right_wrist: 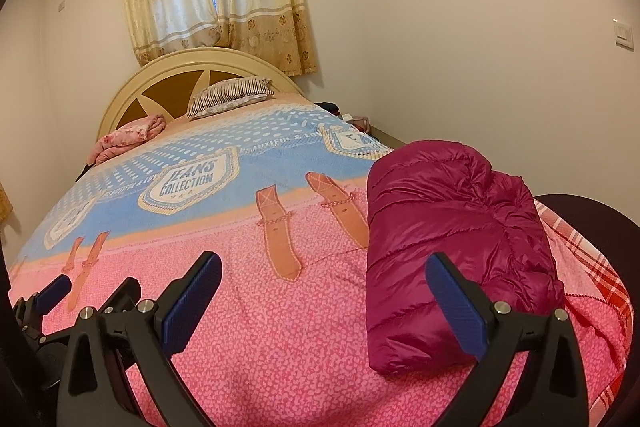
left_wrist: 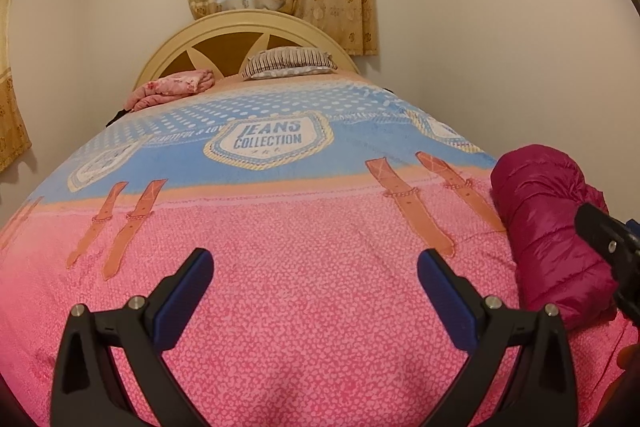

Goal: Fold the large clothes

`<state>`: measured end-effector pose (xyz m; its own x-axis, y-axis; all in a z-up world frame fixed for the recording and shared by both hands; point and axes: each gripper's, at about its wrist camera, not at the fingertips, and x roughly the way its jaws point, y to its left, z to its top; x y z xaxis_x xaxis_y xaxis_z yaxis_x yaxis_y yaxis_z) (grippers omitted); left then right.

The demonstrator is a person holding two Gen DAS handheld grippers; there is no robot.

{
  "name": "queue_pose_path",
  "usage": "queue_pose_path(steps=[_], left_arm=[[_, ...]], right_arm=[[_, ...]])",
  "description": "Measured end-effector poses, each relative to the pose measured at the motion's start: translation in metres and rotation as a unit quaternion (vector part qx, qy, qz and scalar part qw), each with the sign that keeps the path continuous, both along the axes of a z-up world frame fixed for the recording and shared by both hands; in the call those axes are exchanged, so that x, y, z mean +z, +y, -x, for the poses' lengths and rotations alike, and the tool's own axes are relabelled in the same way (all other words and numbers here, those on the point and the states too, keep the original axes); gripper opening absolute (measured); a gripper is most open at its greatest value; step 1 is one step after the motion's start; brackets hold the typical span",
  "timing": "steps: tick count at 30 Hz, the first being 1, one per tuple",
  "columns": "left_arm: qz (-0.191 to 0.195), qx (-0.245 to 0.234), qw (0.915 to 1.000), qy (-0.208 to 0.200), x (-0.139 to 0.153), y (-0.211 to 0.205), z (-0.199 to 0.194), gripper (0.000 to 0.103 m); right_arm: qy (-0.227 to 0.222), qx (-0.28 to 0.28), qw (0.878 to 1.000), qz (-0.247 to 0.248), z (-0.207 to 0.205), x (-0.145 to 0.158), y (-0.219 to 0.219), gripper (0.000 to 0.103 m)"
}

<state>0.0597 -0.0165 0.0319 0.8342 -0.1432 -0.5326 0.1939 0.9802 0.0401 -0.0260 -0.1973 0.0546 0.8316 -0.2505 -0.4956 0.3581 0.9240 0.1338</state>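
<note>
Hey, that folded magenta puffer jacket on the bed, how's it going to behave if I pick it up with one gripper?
The puffer jacket looks quilted and puffy, so it is probably light for its bulk and will squash. Its shiny shell suggests it may slip between the pads. Folded loosely on the bedspread, it would likely flop open if lifted by one edge.

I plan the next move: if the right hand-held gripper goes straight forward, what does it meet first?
Probably the pink bedspread. The open right hand-held gripper points low across it; the folded magenta jacket lies just right of that line, though depth is unclear.
</note>
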Motion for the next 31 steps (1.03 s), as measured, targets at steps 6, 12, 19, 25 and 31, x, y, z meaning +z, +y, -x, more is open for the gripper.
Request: queue_pose_path(steps=[6,12,19,25,31], left_arm=[[-0.008,-0.001,1.0000,0.003,-0.003,-0.001,-0.001,0.103],[-0.008,0.016,0.9996,0.022,-0.012,0.006,-0.011,0.103],[-0.025,0.031,0.9986,0.036,-0.027,0.016,-0.026,0.103],[-0.028,0.044,0.9969,0.058,-0.042,0.035,-0.050,0.103],[-0.036,0.057,0.9957,0.063,-0.049,0.053,-0.068,0.103]], right_arm=[[0.005,0.008,1.000,0.003,-0.004,-0.003,0.005,0.102],[0.017,0.017,1.000,0.003,-0.014,-0.009,0.012,0.102],[0.030,0.029,0.999,0.004,-0.032,-0.019,0.023,0.102],[0.050,0.046,0.998,-0.005,-0.060,-0.033,0.036,0.102],[0.066,0.066,0.996,-0.005,-0.086,-0.046,0.055,0.102]])
